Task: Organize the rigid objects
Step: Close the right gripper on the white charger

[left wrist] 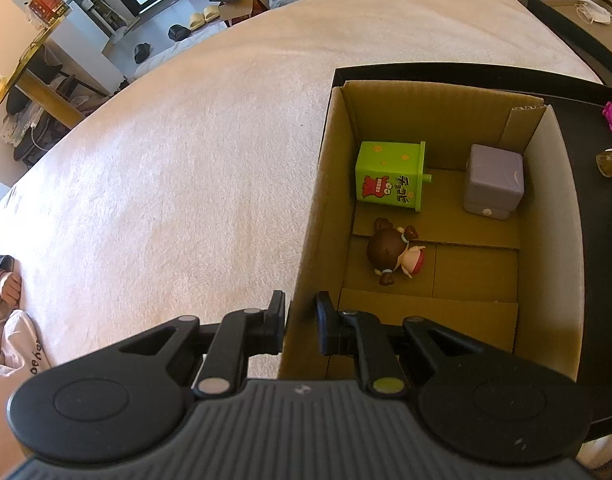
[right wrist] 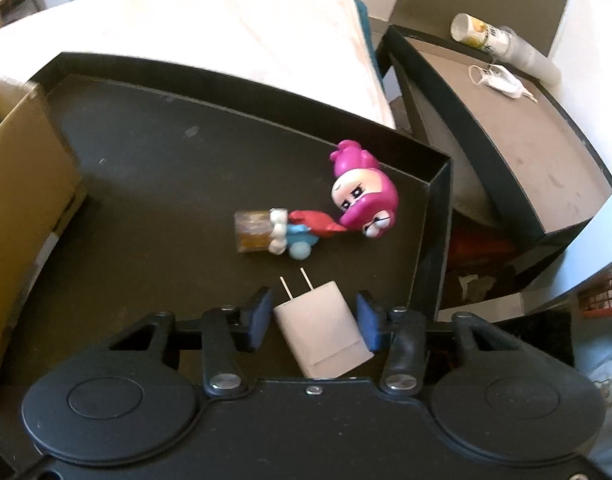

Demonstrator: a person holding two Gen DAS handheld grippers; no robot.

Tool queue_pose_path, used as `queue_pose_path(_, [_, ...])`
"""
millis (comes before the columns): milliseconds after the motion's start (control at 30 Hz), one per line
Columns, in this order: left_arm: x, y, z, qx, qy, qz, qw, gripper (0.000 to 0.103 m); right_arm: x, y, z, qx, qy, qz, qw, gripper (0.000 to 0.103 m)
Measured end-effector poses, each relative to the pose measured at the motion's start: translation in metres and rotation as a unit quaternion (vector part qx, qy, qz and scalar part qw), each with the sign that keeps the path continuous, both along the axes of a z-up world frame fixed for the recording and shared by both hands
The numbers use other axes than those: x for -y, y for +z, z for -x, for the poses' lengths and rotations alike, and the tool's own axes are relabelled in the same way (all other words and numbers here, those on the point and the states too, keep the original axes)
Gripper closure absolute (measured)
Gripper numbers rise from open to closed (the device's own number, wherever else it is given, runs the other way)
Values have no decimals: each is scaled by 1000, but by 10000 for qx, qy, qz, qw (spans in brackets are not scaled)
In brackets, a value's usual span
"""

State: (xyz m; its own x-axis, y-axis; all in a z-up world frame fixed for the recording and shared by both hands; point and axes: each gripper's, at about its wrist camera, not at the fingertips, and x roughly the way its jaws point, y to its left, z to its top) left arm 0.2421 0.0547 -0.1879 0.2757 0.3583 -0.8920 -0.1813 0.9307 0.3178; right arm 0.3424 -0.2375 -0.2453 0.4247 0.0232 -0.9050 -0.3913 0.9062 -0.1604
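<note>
The left gripper [left wrist: 301, 322] clamps the near wall of the cardboard box [left wrist: 306, 264], one finger on each side; inside lie a green toy box [left wrist: 390, 176] at eleven o'clock, a lilac cube [left wrist: 494, 182] at one, a brown-haired doll [left wrist: 394, 250] nearer; the right gripper [right wrist: 314, 320] straddles the white charger [right wrist: 322, 332] on the black tray [right wrist: 145, 168], pads beside it with slight gaps; a pink figurine [right wrist: 362, 196] lies at twelve.

A white plug charger [right wrist: 322, 330] lies flat in the black tray [right wrist: 153, 152], prongs toward a toppled pink-haired figurine [right wrist: 362, 196].
</note>
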Motion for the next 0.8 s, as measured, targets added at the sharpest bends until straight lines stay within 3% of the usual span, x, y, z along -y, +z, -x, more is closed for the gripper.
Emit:
queue_pose_path(567, [1, -1, 1, 20, -13, 4, 10000, 89, 1, 42, 21, 395, 100, -576, 9975, 66])
queue_pose_path(600, [0, -1, 1, 23, -13, 9, 10000, 89, 1, 45, 22, 428, 115, -612, 9971, 70])
queue_pose_path(633, [0, -1, 1, 23, -8, 9, 10000, 89, 1, 47, 22, 456, 109, -615, 9970, 97])
queue_pose_path(667, [1, -1, 1, 27, -12, 10, 10000, 89, 3, 50, 21, 450, 51, -678, 9967, 103])
queue_pose_path(733, [1, -1, 1, 29, -20, 15, 10000, 89, 5, 54, 21, 419, 72, -831, 9956, 103])
queue_pose_path(800, [0, 0, 1, 30, -13, 33, 10000, 89, 2, 50, 22, 346, 139, -687, 9969, 103])
